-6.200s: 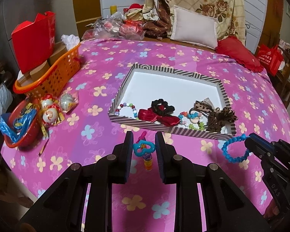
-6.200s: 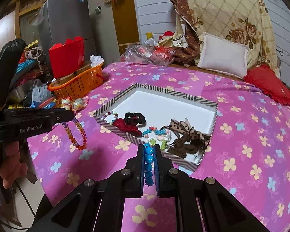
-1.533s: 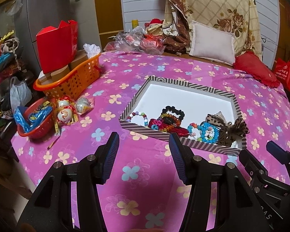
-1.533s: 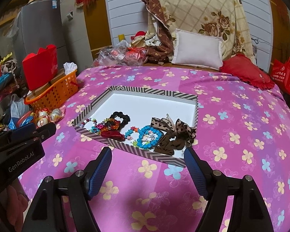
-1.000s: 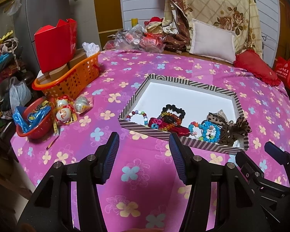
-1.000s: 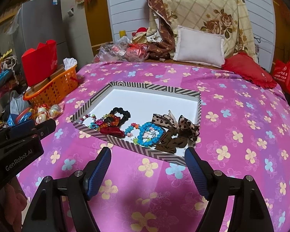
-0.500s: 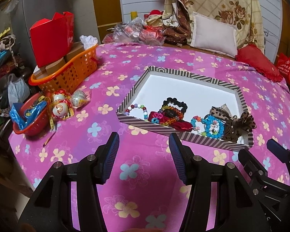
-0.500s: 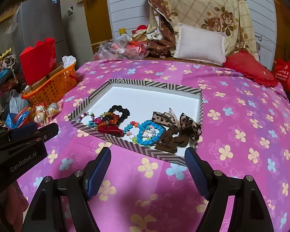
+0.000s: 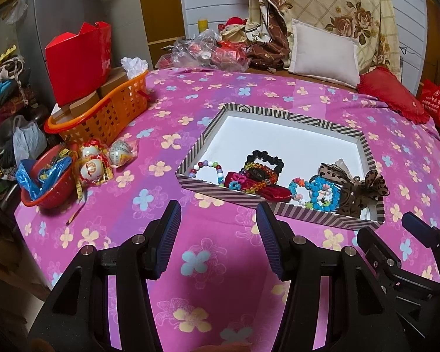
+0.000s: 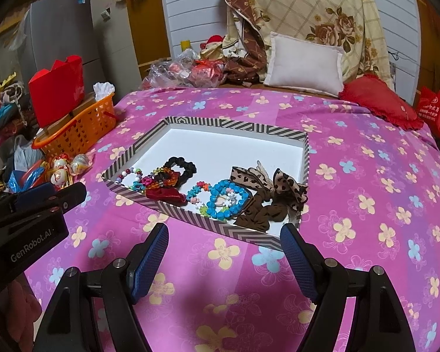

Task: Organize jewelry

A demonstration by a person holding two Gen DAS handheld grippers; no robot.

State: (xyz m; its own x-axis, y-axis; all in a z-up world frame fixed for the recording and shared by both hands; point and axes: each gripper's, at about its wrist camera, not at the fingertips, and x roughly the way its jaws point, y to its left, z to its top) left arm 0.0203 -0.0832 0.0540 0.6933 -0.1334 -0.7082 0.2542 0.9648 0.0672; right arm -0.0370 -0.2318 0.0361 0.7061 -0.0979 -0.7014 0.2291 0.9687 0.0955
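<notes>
Left wrist view shows the left gripper (image 9: pixel 218 234) spread wide and empty, hovering over the bedspread (image 9: pixel 149 205) just short of the near edge of the striped tray (image 9: pixel 281 208). The right gripper (image 10: pixel 224 259) is likewise spread with nothing between its pads, facing the tray's near right corner in the right wrist view.

All the jewelry I can see lies inside the tray, bunched along its near edge. From the near left corner toward the right: a multicolour bead bracelet (image 9: pixel 209 168), a black scrunchie (image 9: pixel 264 160) with an amber bead bracelet (image 9: pixel 259 176) over it, a red velvet bow (image 9: pixel 267 189), a small turquoise flower bracelet (image 9: pixel 297 187), a blue bead bracelet (image 9: pixel 322 193), and leopard-print bows (image 9: pixel 352 187) in the near right corner, one bow leaning over the right rim. The far half of the tray is bare white.

No loose piece shows on the bedspread around the tray in either view. The wrapped eggs (image 9: pixel 102 161), red bowl (image 9: pixel 48 176) and orange basket (image 9: pixel 102 117) at the left edge of the bed do not look like jewelry.

My judgement: gathering is done or nearly so. What may remain is spreading the overlapping pieces apart, and nudging the overhanging bow fully inside. Whether that is wanted I cannot tell.
</notes>
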